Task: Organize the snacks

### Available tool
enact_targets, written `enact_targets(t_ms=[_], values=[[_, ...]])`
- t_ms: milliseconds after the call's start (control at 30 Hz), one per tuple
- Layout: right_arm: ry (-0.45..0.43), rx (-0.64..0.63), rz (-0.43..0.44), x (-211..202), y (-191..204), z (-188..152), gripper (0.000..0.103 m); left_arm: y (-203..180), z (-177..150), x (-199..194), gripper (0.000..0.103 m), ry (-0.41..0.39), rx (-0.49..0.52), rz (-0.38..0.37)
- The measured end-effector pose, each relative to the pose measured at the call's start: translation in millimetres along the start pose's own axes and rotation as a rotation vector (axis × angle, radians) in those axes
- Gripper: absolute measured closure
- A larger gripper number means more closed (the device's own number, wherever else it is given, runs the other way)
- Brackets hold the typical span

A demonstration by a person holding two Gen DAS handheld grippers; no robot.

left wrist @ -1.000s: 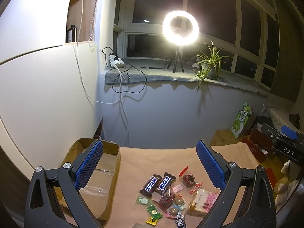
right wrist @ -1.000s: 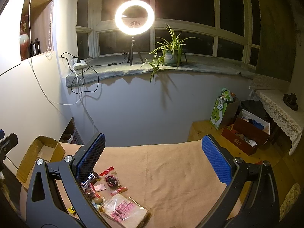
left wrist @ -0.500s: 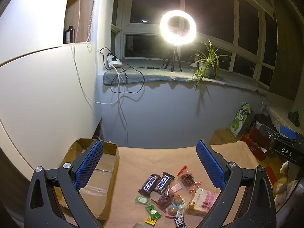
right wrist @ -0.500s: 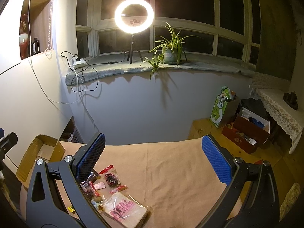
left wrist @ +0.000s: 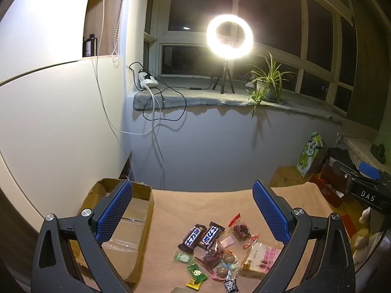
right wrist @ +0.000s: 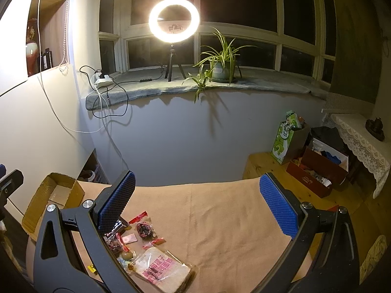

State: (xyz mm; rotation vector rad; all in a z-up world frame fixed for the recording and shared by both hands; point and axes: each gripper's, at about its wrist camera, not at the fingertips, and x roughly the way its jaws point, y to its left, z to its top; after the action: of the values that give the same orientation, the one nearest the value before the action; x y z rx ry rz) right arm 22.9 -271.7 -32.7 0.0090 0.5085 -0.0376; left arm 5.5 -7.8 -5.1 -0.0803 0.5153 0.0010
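A pile of snacks lies on the tan cloth: two dark chocolate bars [left wrist: 201,236], small wrapped candies [left wrist: 195,272], and a pink-labelled packet [left wrist: 262,258], which also shows in the right wrist view [right wrist: 161,267]. An open cardboard box [left wrist: 136,195] stands left of the pile and shows in the right wrist view [right wrist: 57,193] too. My left gripper [left wrist: 193,210] is open and empty, above and behind the snacks. My right gripper [right wrist: 196,202] is open and empty, to the right of the pile.
The tan cloth [right wrist: 220,210] covers the table up to a grey wall. A ring light [right wrist: 174,19] and a potted plant [right wrist: 221,68] stand on the sill. Boxes and a green carton [right wrist: 284,141] sit on the floor at right.
Both grippers have drifted very slightly; the left wrist view has shifted a little so the snacks sit a bit higher. Nothing was taken hold of.
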Motion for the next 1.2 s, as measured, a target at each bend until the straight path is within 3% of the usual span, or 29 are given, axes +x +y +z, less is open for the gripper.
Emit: enact_targets(t_ms=[867,1067,1200], values=[[-0.023,-0.014,0.003,-5,5,8,0.0,-4,-1,1,0.005,0.004,0.009,-0.03],[-0.01,-0.016,-0.007,-8,2,8,0.0,-8,-5,10,0.005,0.041,0.022,-0.07],[0.041,-0.021,-0.008,-1,-6,3,0.0,-13,-16,28,0.009,0.124,0.035,-0.131]])
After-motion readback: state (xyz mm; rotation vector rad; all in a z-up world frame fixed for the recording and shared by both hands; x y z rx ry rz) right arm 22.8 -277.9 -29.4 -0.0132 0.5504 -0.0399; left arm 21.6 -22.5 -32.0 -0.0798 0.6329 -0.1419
